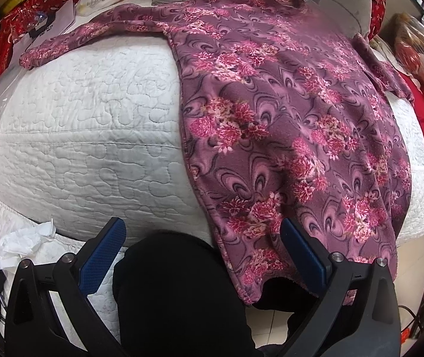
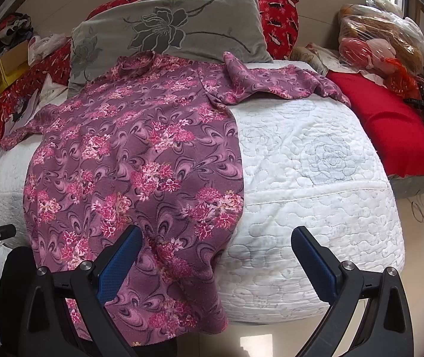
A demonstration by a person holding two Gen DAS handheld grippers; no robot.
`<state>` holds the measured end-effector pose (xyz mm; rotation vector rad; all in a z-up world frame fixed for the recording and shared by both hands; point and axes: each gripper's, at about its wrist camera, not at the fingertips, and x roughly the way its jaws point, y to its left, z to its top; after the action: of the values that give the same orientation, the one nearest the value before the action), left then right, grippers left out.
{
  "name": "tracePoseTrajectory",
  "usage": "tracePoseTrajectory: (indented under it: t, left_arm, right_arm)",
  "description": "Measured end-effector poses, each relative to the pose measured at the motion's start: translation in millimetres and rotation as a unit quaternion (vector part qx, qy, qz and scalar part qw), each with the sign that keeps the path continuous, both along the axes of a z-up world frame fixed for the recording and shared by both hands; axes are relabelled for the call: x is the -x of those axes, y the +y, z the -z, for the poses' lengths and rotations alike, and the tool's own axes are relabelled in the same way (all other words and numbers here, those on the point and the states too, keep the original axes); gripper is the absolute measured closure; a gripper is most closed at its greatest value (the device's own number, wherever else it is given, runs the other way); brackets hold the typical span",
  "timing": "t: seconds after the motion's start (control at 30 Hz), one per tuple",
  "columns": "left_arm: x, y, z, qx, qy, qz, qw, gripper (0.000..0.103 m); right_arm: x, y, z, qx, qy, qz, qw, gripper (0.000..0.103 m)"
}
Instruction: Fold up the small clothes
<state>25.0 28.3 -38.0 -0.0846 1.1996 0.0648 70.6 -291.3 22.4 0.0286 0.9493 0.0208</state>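
Note:
A purple long-sleeved garment with pink flowers (image 1: 286,113) lies spread flat on a white quilted bed (image 1: 87,136), its hem hanging over the near edge. It also shows in the right wrist view (image 2: 134,154), sleeves out to both sides. My left gripper (image 1: 203,238) is open and empty, hovering near the hem's left corner, above a black-clothed knee (image 1: 179,291). My right gripper (image 2: 216,244) is open and empty, by the hem's right side over the bed (image 2: 316,184) edge.
A grey flowered pillow (image 2: 176,26) lies at the head of the bed. Red patterned cloth with papers (image 1: 63,15) is at the left, a red cushion (image 2: 390,125) and plastic bags (image 2: 384,38) at the right. Crumpled white tissue (image 1: 21,244) lies near left.

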Motion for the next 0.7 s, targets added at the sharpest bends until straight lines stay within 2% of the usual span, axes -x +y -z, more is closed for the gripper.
tracePoseTrajectory:
  t: [0.3, 0.47, 0.7]
  left_arm:
    - [-8, 4, 8, -0.010, 0.016, -0.005, 0.9998, 0.000]
    - [-22, 18, 31, -0.025, 0.074, -0.033, 0.9964, 0.000]
    - [-38, 4, 63, -0.049, 0.137, -0.015, 0.9893, 0.000]
  right_arm:
    - [-5, -5, 11, -0.002, 0.013, 0.004, 1.000, 0.002]
    - [-10, -22, 30, -0.021, 0.045, 0.025, 0.998, 0.004]
    - [-9, -34, 60, -0.038, 0.088, 0.039, 0.995, 0.006]
